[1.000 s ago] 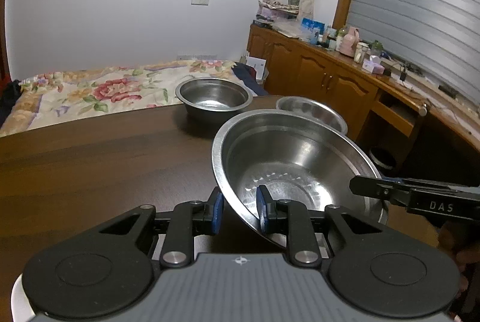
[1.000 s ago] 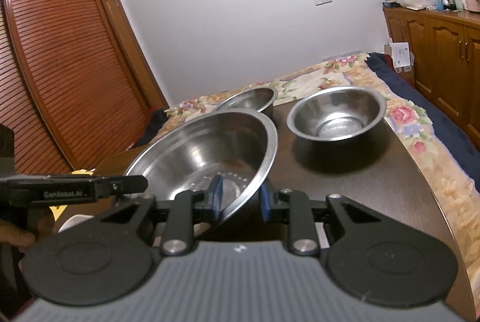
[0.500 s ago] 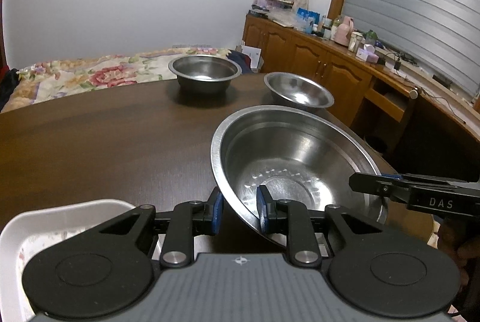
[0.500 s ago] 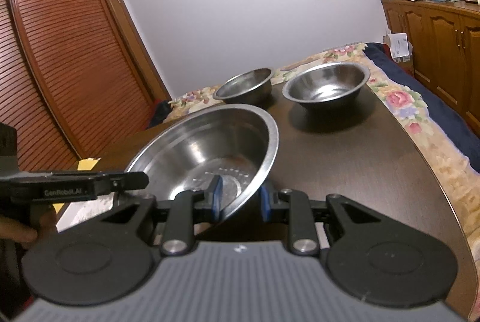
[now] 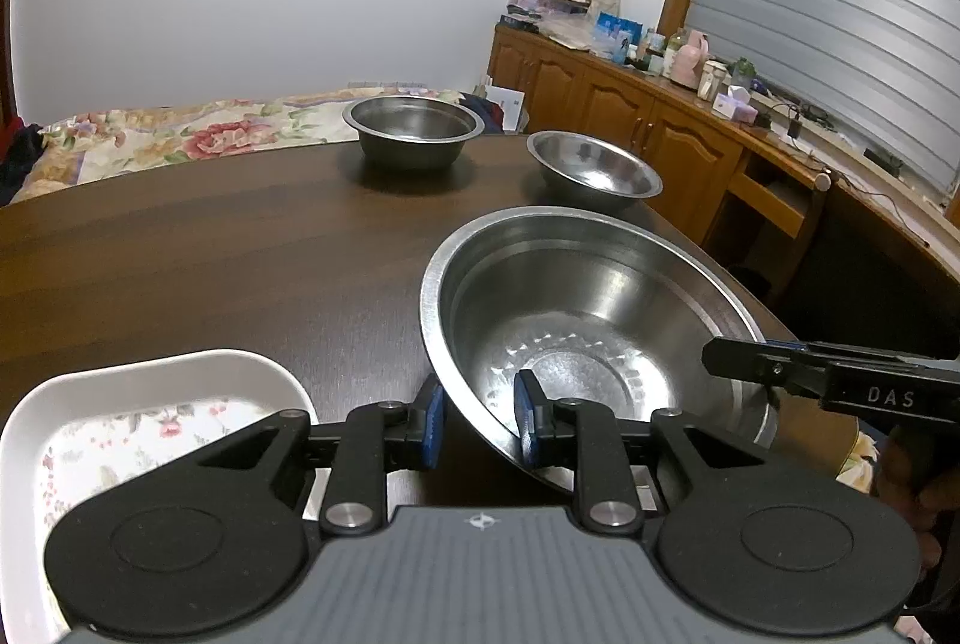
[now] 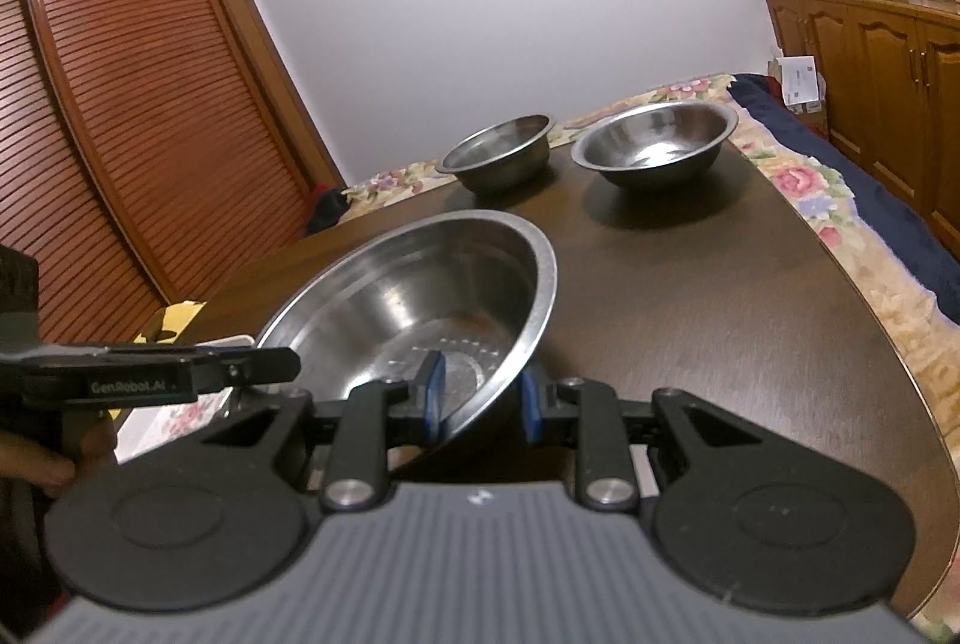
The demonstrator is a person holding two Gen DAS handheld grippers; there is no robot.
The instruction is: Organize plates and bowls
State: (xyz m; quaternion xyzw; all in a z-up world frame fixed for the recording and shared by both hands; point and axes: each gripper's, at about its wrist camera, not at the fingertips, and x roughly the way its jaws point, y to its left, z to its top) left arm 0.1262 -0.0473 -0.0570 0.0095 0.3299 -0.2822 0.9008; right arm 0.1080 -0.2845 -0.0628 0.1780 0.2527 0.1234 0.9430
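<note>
A large steel bowl hangs tilted just above the dark table, held by its rim from both sides. My left gripper is shut on the near rim, one blue pad inside and one outside. My right gripper is shut on the opposite rim of the same bowl; its fingers show in the left wrist view too. Two smaller steel bowls stand upright at the table's far side. A white dish with a flower pattern lies by the left gripper.
The round wooden table curves away at its right edge. Behind it lies a bed with a flowered cover. A cluttered wooden sideboard runs along the right wall, and a louvred wardrobe stands at the left.
Both grippers have drawn the large bowl back toward the table's near side and slightly down. The two small bowls look farther off, and the white dish has come into view.
</note>
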